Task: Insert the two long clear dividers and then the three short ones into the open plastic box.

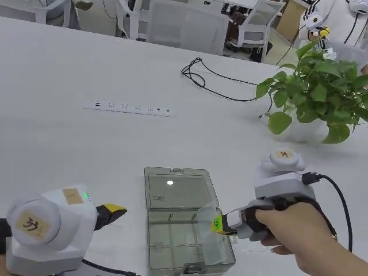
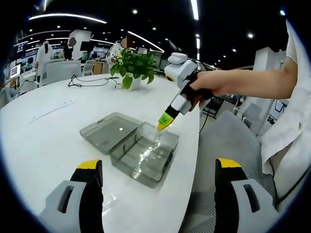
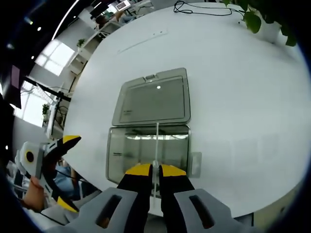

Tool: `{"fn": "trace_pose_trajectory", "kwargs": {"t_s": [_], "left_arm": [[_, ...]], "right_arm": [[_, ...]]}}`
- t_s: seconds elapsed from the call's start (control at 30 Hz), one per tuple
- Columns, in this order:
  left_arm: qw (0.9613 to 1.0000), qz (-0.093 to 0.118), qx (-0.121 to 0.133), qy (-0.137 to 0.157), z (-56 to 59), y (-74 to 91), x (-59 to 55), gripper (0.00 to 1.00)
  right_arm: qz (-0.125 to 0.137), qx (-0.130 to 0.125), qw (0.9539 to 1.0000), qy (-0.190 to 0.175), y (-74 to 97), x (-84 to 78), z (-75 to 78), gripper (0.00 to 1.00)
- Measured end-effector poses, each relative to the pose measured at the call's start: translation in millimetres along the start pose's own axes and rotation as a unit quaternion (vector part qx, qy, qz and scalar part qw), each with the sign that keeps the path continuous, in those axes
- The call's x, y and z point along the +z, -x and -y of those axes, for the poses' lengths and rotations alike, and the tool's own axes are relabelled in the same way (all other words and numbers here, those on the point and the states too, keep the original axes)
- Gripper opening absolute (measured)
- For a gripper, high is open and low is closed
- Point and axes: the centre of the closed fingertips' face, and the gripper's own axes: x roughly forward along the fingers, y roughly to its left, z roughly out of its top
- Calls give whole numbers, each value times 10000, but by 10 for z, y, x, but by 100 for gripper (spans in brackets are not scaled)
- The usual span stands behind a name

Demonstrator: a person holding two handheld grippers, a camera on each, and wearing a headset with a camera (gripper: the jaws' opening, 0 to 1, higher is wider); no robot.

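Holding a clear divider (image 3: 157,140) edge-on, the right gripper (image 3: 155,170) has its jaws pinched narrow on it, right over the tray of the open plastic box (image 3: 111,155) sitting on the white table (image 1: 86,144). Left gripper (image 2: 159,164) hangs wide open off to the side, gripping nothing. My worry: nothing's bracing the box, so if the divider goes down a bit tilted and misses its slots, it'll probably jam, flex, or shove the whole box along
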Motion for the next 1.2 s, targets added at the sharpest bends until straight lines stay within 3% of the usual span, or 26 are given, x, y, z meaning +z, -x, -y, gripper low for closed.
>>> {"fn": "trace_pose_trajectory", "kwargs": {"t_s": [0.53, 0.9, 1.2], "left_arm": [[10000, -4, -41, 54, 13, -27, -10, 98], [10000, -15, -43, 55, 12, -26, -25, 98], [10000, -45, -45, 59, 10, -35, -46, 98]], "right_arm": [[-34, -31, 10000, 34, -61, -2, 25, 6], [-122, -250, 9982, 530, -68, 4, -24, 7], [-172, -220, 9966, 780, -125, -1, -72, 7]]}}
